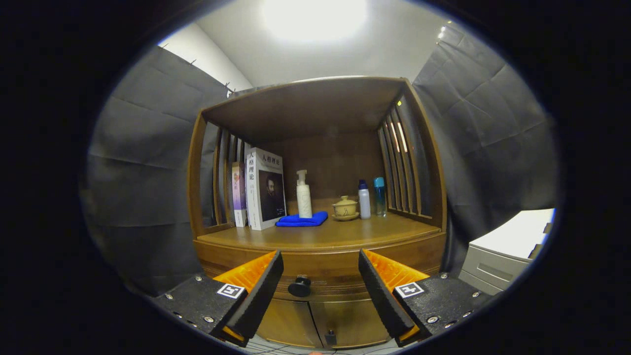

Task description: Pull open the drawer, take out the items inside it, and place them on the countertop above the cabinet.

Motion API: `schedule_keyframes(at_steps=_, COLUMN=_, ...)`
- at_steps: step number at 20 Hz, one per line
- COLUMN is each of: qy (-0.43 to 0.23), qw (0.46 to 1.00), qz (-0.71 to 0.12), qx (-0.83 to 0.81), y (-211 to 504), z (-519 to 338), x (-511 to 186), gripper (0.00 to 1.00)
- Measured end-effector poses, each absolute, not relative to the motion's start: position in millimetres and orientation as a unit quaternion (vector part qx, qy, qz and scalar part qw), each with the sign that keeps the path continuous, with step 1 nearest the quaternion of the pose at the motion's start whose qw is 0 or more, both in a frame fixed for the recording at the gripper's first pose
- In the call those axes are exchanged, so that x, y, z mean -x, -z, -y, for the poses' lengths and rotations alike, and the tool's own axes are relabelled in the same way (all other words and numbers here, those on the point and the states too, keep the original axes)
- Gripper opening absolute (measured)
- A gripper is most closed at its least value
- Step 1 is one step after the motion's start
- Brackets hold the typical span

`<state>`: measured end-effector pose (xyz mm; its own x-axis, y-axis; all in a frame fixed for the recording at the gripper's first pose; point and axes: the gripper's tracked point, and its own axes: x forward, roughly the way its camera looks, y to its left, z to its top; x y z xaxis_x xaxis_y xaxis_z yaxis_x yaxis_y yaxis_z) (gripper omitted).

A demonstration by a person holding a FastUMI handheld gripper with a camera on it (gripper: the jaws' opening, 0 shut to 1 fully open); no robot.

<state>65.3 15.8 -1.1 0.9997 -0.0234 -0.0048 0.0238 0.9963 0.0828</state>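
Observation:
A wooden cabinet [320,266] stands ahead with a shut drawer [325,278] under its countertop [315,234]. The drawer's round dark knob [299,286] sits between my fingers, a little way beyond their tips. My gripper [320,264] is open, fingers wide apart, holding nothing. On the countertop rest a folded blue cloth [301,220], a white pump bottle [303,195] behind it, a lidded tan cup on a saucer [345,208], a white bottle with a blue cap [364,199] and a clear blue bottle [379,196]. What is inside the drawer is hidden.
Upright books [263,187] lean at the countertop's left end. Slatted wooden sides and a wooden top enclose the shelf space. Two lower cabinet doors [320,323] are shut below the drawer. A pale grey drawer unit [508,254] stands to the right. Dark cloth walls hang on both sides.

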Motion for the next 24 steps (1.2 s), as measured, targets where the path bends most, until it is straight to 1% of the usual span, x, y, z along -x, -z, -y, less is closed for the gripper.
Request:
schedule_keyframes(at_steps=10, qy=-0.019, qw=0.998, qz=-0.063, qx=-0.024, y=54, z=-50, x=-112, gripper=0.95)
schedule_keyframes(at_steps=18, qy=-0.036, qw=0.994, qz=-0.105, qx=-0.022, y=92, z=-60, x=-138, gripper=0.94)
schedule_keyframes(at_steps=20, qy=-0.042, qw=0.992, qz=-0.117, qx=-0.019, y=99, z=-64, x=-140, gripper=0.91)
schedule_keyframes(at_steps=24, qy=-0.041, qw=0.991, qz=-0.13, qx=-0.008, y=108, z=-67, x=-140, gripper=0.76)
